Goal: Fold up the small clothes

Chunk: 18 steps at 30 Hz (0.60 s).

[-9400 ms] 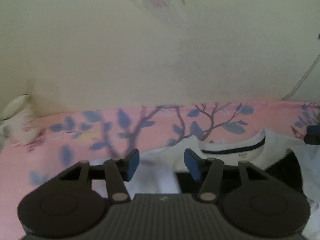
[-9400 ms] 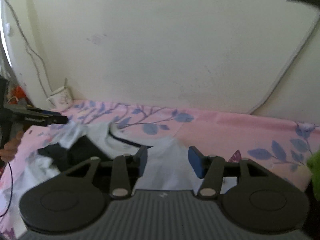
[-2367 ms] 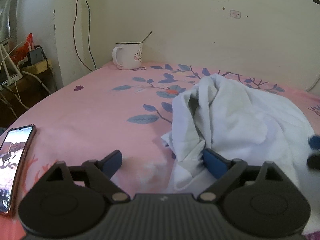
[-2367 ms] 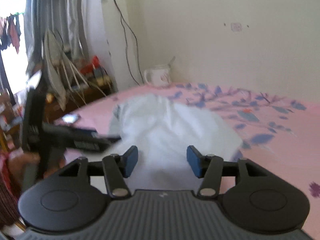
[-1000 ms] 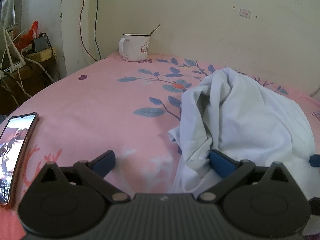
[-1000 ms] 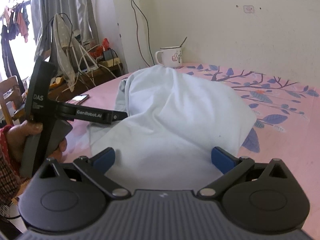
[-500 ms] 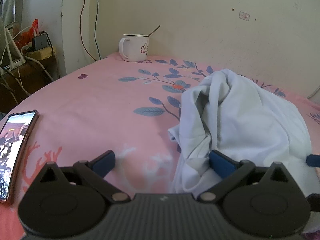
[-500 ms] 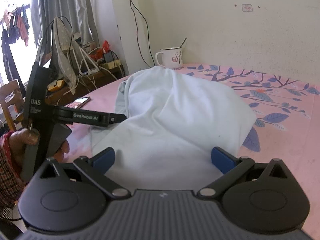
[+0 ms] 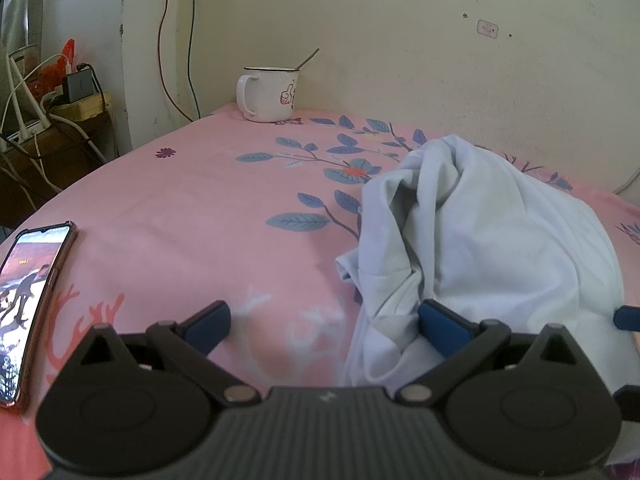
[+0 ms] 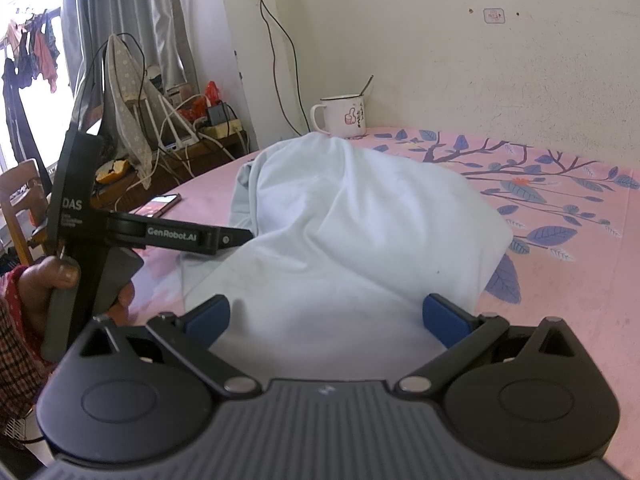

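Far left of the shirt [image 9: 492,232], a phone [image 9: 30,292] lies face up at the sheet's [image 9: 192,208] edge, screen lit; nearer the shirt comes the left gripper [image 9: 325,322], fingers spread wide, the left pad [image 9: 210,322] over bare pink sheet, the right pad [image 9: 440,322] against the shirt's crumpled near edge, nothing clamped; behind the shirt to its left, a mug [image 9: 270,94] with a spoon stands by the wall; the shirt itself sits heaped on the sheet, pale and unfolded; from the right wrist view, a hand [image 10: 48,288] grips the left tool's handle left of the shirt; the right gripper [image 10: 326,318] is low at the shirt's near hem, fingers wide apart with cloth lying between them, not pinched.
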Motion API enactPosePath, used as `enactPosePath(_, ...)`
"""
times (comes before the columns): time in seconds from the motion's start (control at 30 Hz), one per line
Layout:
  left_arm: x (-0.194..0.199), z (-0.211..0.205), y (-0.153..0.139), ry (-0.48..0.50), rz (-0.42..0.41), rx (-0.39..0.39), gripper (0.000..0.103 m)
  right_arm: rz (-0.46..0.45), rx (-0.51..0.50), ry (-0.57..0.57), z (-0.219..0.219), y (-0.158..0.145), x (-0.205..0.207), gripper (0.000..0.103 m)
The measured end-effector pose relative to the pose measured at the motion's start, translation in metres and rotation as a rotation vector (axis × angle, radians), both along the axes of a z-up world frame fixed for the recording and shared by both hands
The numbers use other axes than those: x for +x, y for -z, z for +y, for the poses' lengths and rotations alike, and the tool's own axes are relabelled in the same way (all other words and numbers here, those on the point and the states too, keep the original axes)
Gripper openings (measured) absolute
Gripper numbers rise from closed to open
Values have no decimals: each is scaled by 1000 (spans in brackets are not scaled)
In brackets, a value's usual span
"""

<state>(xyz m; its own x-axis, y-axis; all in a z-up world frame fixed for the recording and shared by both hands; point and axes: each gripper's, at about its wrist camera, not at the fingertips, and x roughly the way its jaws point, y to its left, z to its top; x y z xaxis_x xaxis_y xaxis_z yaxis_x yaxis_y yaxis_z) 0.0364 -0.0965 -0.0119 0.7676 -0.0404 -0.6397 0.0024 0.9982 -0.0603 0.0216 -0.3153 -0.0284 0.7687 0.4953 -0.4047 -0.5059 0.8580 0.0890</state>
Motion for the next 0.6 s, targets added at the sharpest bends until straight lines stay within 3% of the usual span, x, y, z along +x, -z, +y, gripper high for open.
enactPosePath(0.4,2,6,-2,13,9,-21,103,48,119,18,-21,-2,-3,97)
enactPosePath(0.6,-8,34,-16,64,-44,-198,103,142,314,113,-66,3,-17,96)
